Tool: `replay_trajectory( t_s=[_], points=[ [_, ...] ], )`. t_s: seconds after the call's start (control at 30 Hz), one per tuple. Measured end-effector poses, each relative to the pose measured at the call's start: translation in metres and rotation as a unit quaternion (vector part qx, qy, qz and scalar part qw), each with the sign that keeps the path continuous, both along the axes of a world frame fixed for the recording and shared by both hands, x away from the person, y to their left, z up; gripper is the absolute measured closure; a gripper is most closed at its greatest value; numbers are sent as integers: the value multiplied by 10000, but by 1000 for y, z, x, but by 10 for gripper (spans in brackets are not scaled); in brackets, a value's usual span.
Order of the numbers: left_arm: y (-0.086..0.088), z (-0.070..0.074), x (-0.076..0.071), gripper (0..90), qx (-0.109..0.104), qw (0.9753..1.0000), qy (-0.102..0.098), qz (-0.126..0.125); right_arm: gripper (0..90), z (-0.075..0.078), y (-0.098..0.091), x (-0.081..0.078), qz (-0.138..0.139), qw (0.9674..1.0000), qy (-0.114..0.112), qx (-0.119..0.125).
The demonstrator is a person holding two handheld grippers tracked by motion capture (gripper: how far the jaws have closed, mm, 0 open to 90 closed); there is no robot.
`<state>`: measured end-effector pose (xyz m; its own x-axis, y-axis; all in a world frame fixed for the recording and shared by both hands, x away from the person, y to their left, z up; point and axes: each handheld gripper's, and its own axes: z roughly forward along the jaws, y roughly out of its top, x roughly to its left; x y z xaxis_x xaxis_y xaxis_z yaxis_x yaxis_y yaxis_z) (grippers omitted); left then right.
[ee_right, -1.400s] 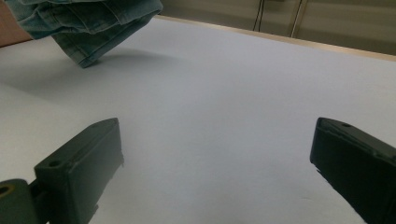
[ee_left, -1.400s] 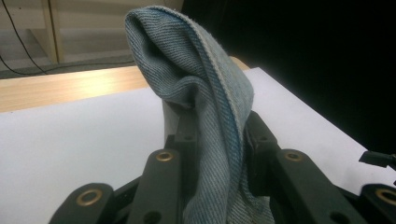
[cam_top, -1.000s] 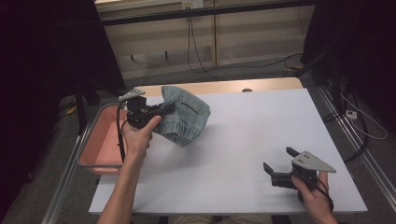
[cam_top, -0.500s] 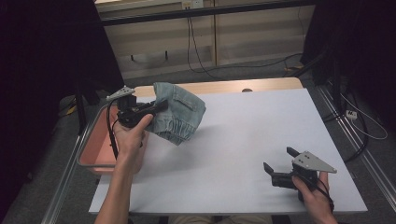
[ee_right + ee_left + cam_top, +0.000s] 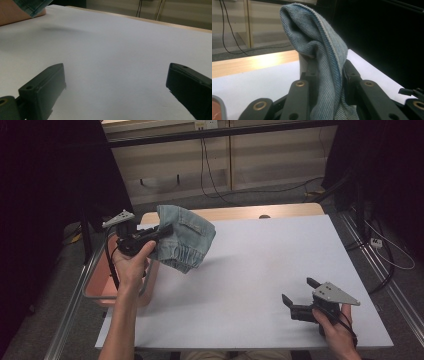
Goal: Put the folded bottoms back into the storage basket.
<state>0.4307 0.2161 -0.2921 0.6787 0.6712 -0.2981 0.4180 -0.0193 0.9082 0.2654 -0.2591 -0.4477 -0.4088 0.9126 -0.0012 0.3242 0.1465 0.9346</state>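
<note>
So the step in hand looks like a carry: the left tongs (image 5: 162, 231) are clenched on a bunched-up piece of blue denim (image 5: 186, 237), some small jeans-type garment with an elastic-looking hem, and it's held up in the air at about 10 o'clock over the worktop (image 5: 250, 270). In the left gripper view you can see the fabric (image 5: 327, 65) squeezed between the two black jaws, with a fold standing up above them and the rest hanging down. Nothing of the cloth touches the white surface; it just throws a soft shadow under itself.

Just off the worktop's edge at 9 o'clock sits a pinkish bin (image 5: 97, 285), right below the person's left forearm. Hard to say whether the denim belongs in it or on the white sheet.

The right tongs (image 5: 299, 295) are released, jaws standing wide apart with nothing between them, parked low at about 5 o'clock, well apart from the cloth. The right gripper view looks across bare white surface, with a scrap of the denim hem (image 5: 32, 6) up in the far corner.

Best guess for the next move: if the garment is meant to be spread or folded, the left hand has to bring it toward the middle and lower it. The right tongs then need to come across toward 10 o'clock and pinch a free edge, since one grip on a wadded lump won't flatten anything.
</note>
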Motion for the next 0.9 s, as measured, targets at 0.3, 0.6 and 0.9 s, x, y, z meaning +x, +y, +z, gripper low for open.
replay_trajectory(
  t_s=[0.3,0.6,0.9],
  points=[
    [8,5,-2,721,-21,10000,-48,69,23,1,-1,-1,-10,10000,-10,33],
    [18,13,-7,720,-101,9998,-138,136,24,1,-1,-1,-9,10000,-16,21],
    [27,20,-13,720,-132,9995,-222,182,23,1,-1,-1,-3,10000,-15,26]
  ],
)
